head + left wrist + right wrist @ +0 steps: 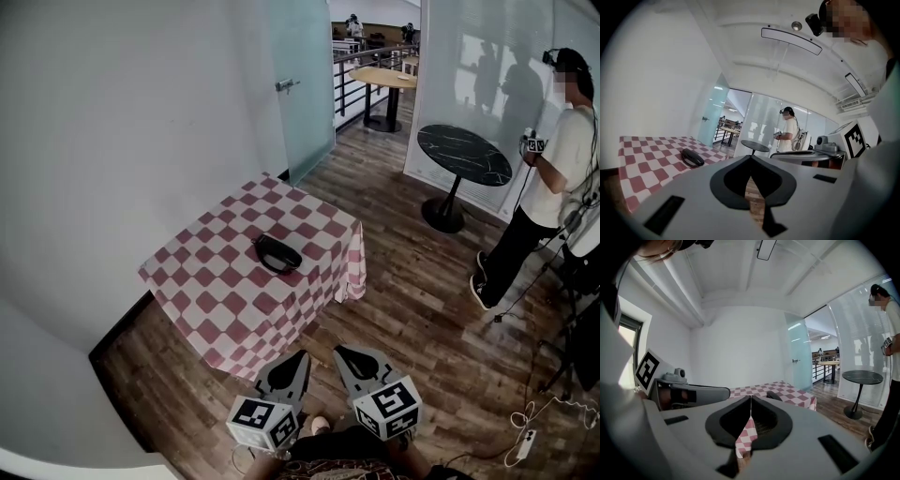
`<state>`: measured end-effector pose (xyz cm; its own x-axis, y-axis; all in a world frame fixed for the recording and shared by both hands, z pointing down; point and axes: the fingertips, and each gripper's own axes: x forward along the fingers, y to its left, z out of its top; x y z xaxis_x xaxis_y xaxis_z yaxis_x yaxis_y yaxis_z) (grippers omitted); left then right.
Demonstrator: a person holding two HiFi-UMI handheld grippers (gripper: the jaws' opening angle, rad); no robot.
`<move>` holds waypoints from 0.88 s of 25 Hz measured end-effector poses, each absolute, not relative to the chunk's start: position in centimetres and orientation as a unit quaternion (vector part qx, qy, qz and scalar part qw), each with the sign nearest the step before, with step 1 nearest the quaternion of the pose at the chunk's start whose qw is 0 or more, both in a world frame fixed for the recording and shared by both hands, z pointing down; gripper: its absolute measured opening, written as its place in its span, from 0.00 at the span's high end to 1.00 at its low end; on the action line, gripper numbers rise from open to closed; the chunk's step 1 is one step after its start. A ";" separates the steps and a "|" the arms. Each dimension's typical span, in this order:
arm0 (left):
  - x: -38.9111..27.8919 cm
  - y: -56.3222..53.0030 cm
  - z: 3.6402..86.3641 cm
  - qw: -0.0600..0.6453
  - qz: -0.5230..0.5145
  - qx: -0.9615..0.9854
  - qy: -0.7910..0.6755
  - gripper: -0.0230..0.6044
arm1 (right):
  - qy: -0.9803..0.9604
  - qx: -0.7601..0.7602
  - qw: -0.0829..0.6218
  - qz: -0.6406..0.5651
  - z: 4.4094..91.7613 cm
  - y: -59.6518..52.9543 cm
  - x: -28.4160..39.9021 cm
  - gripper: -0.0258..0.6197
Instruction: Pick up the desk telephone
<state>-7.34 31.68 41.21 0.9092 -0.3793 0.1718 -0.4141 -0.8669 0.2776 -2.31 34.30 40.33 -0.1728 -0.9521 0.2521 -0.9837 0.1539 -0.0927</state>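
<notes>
Bare checked cloth lies all round the phone (277,253) on the table (211,295), so nothing blocks it from above, the front or the right. The white wall (112,141) runs along the table's left side (no way in there). The wood floor (412,300) is open; the round black table (464,155) & a person (548,187) stand well apart.

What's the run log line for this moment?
phase: pre-grasp | telephone: on checkered table, untouched | left tool: shut, empty | right tool: shut, empty
</notes>
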 end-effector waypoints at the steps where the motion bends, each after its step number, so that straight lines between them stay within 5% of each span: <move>1: -7.2 31.4 41.1 0.154 0.056 0.965 -0.206 0.95 | -0.755 0.641 0.066 0.120 40.4 34.1 -2.2 0.93; 22: -2.6 22.8 41.2 0.164 0.057 0.955 -0.239 0.95 | -0.787 0.598 0.083 0.126 40.5 24.9 1.7 0.93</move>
<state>-2.61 22.77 41.24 0.8790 -0.4386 0.1871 -0.4759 -0.8316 0.2863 1.67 24.85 40.50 -0.2710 -0.9205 0.2816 -0.9624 0.2531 -0.0988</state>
